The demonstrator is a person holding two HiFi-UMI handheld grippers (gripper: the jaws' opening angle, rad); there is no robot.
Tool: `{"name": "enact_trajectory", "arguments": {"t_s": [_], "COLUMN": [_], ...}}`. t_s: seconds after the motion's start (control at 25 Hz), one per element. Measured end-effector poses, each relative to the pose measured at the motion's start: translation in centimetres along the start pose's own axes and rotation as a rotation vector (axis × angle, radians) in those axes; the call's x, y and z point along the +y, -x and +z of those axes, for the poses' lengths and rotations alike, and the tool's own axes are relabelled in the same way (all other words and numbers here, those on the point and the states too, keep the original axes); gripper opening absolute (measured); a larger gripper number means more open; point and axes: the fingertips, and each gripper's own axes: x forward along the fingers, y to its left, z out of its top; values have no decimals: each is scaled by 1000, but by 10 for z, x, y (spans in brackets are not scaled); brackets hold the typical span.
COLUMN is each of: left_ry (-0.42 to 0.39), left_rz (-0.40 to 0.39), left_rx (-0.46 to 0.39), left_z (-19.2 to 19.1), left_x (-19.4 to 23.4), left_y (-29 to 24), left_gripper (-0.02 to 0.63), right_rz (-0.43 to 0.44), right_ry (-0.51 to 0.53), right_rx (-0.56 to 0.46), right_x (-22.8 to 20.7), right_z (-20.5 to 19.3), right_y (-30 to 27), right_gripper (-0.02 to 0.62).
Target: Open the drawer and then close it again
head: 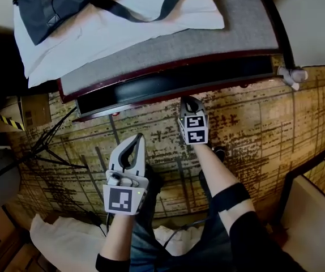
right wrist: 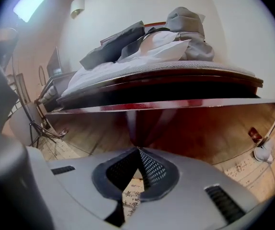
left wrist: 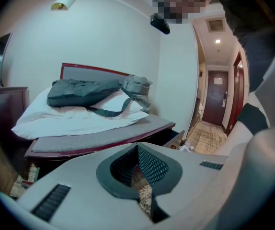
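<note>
Well, in the head view my left tongs [head: 138, 136] hang over the patterned carpet [head: 253, 129], jaws pressed together on nothing, well short of the bed [head: 168, 44]. My right tongs [head: 188, 101] reach further, tip just short of the drawer [head: 151, 99] under the bed. They are shut too, and empty. The drawer shows as a long dark slot with a pale front edge, standing out a little from the red wooden frame. A white pillow [head: 94, 33] and a dark bag [head: 60, 4] lie on the bed, far left.

From the left tongs' view, the jaws [left wrist: 138, 146] meet at the tips with only carpet behind them. The bed lies ahead, the bag [left wrist: 80, 92] on the pillow [left wrist: 70, 119]. One corner of the drawer [left wrist: 176, 139] juts out at the bed's right end, apart from the tongs.

From the right tongs' view, the closed tips [right wrist: 138, 149] point at the drawer's front [right wrist: 176, 104], which runs across as a reddish strip with a dark gap above it. The tips are near it and a little below; I cannot tell any touch.
</note>
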Motion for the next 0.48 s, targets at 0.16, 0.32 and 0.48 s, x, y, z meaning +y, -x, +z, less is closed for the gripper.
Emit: {"name": "enact_trajectory", "arguments": {"t_s": [0.16, 0.32, 0.48], "left_ry": [16, 31, 46], "left_rz": [11, 21, 35], "left_rx": [5, 1, -5], "left_z": [-2, -2, -2], "left_x": [4, 6, 13], "left_y": [1, -1, -2], "left_gripper": [3, 3, 3], "right_rz": [-1, -4, -13], "right_ry": [12, 13, 21], "right_rx": [-3, -10, -14], "right_x": [-4, -8, -13], "right_z": [14, 30, 44], "right_y": [-15, -29, -44], "right_gripper": [0, 0, 0]}}
